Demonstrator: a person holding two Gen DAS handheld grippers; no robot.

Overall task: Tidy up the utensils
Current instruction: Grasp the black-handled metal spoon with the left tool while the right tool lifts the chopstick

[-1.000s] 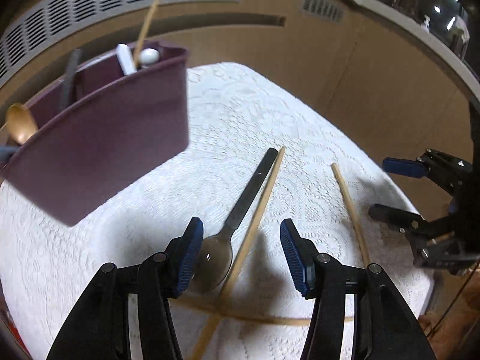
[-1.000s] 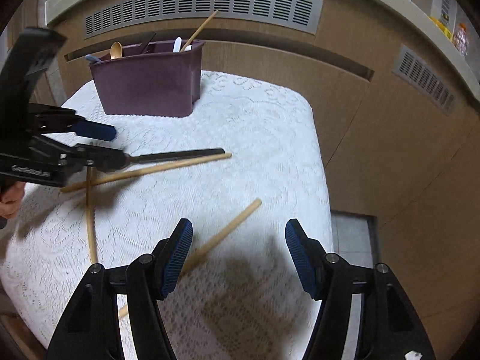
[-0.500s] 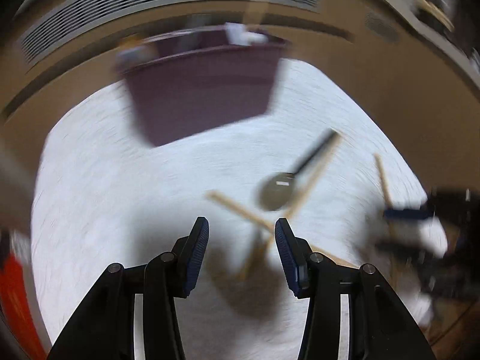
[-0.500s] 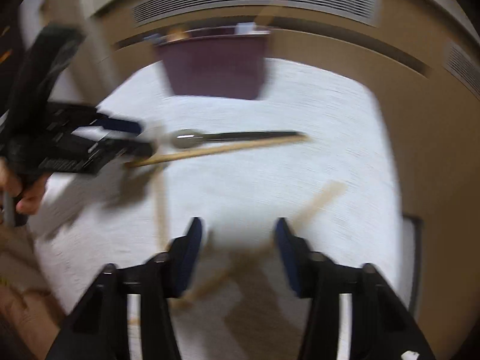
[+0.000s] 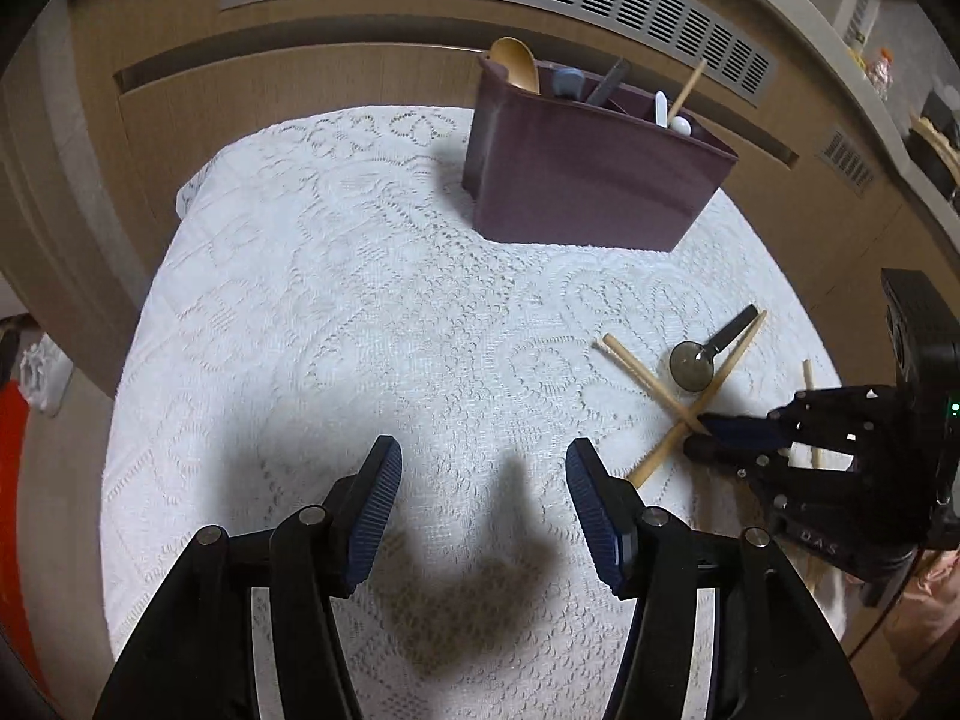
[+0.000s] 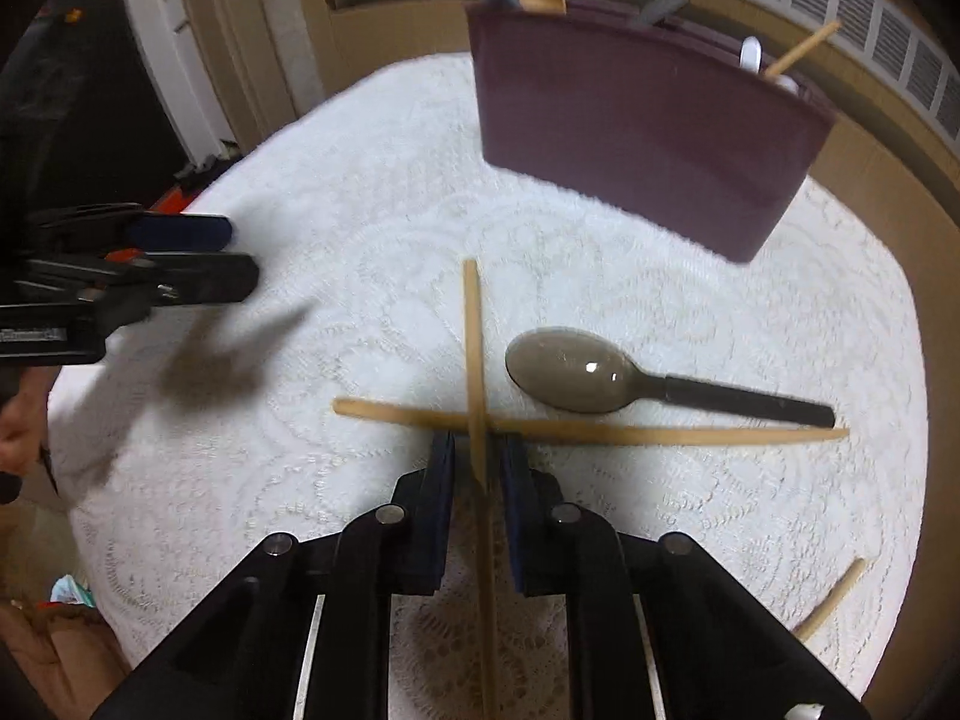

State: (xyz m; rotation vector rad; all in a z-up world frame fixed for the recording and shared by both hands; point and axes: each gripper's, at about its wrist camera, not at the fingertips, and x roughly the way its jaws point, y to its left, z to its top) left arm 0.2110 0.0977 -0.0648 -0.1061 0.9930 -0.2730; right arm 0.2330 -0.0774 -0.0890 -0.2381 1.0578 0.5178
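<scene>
A wooden chopstick, crossed over another beside the dark spoon on the lace-covered bench, sits clamped in the right gripper, while the left gripper hovers with jaws half-wide and empty.

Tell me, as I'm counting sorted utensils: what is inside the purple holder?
Sticking out of the purple holder: a wooden spoon, a grey-blue handle, a dark handle, a white utensil and a chopstick. Its wall hides their lower ends and anything shorter inside.
</scene>
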